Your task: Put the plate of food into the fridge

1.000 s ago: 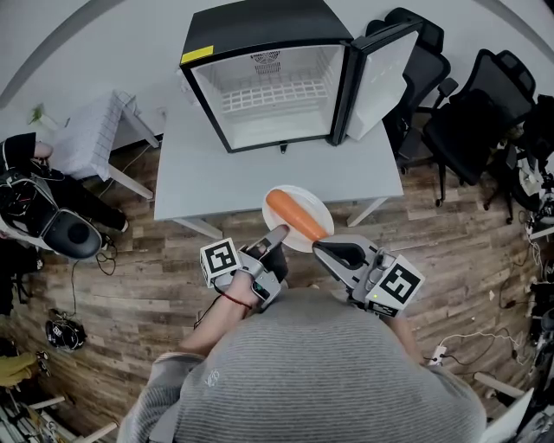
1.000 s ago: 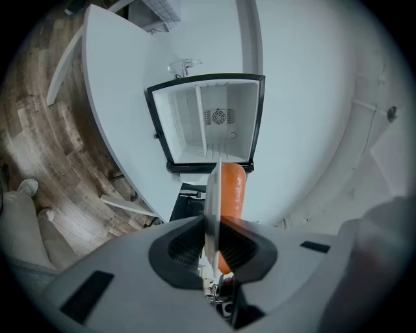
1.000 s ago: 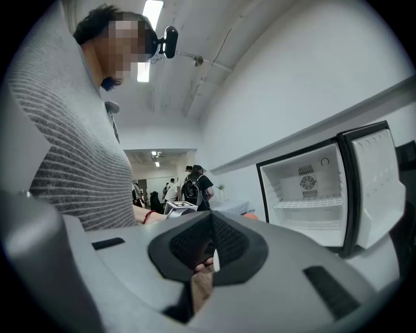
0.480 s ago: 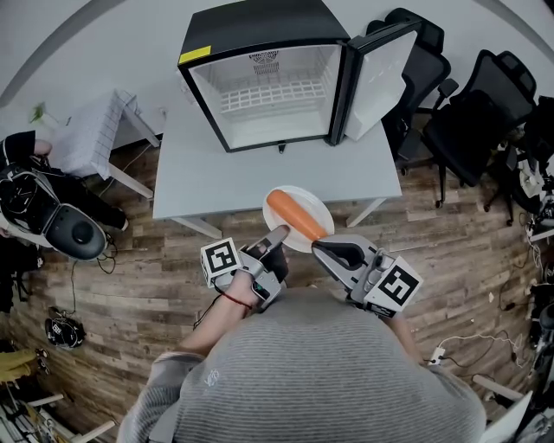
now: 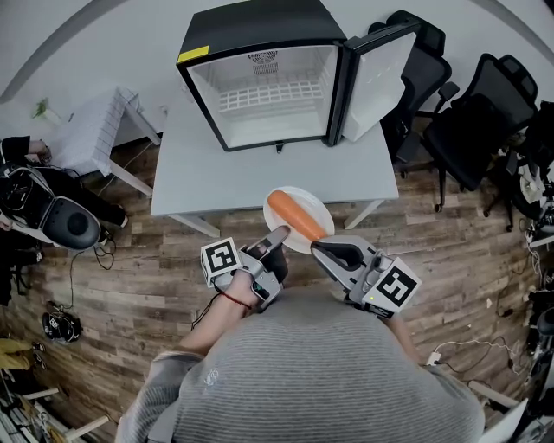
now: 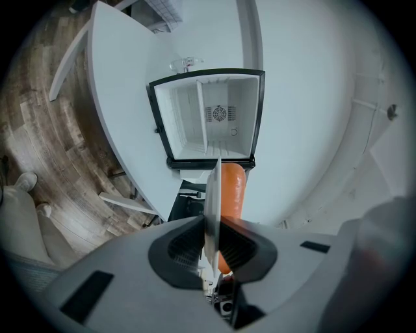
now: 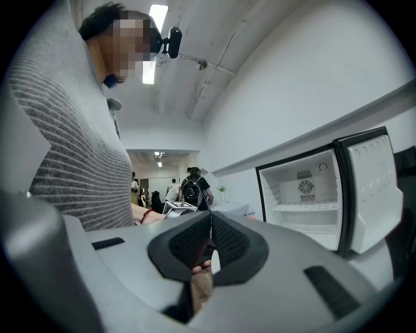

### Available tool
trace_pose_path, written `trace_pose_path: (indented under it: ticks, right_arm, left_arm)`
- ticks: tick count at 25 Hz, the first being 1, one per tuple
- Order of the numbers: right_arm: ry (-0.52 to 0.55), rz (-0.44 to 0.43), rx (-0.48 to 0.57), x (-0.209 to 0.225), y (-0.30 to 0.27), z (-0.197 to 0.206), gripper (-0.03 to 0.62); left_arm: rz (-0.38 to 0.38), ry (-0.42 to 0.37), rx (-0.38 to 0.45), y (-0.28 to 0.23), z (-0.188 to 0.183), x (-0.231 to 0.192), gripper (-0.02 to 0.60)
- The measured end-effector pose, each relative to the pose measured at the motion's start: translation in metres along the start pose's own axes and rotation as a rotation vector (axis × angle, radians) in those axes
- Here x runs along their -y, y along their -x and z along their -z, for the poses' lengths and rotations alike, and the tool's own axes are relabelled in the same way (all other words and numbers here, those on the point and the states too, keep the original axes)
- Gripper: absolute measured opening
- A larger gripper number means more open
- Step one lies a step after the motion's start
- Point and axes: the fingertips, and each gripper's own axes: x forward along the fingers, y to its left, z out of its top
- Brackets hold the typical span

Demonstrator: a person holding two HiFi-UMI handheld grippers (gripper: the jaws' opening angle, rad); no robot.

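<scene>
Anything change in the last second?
Nothing visibly changed. Left tool still grips the plate with the orange food; right tool stays shut beside it; fridge still open on the table.

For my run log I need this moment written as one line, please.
left gripper: jaws shut on plate rim | plate: orange food on it | right gripper: jaws shut, near plate | fridge: door open, on table

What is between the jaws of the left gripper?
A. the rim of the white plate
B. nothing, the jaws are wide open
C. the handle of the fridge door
A: in the left gripper view the left gripper is shut on the thin edge of the plate, which carries the orange food.
</scene>
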Motion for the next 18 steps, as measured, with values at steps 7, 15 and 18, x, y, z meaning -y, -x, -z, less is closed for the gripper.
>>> trace_pose_path:
  ticks: [7, 15, 18]
  right_arm:
    - [-0.002, 0.001, -0.001, 0.004, 0.021, 0.004, 0.014]
    - [-0.009, 0.002, 0.017, 0.011, 0.03, 0.003, 0.014]
    - [-0.012, 0.0, 0.018, 0.015, 0.025, 0.003, 0.014]
  left_arm:
    - [0.033, 0.007, 0.039, -0.008, 0.008, 0.007, 0.055]
    - [0.052, 0.011, 0.08, -0.009, 0.003, 0.009, 0.054]
    - [0.058, 0.016, 0.086, -0.011, -0.004, 0.01, 0.054]
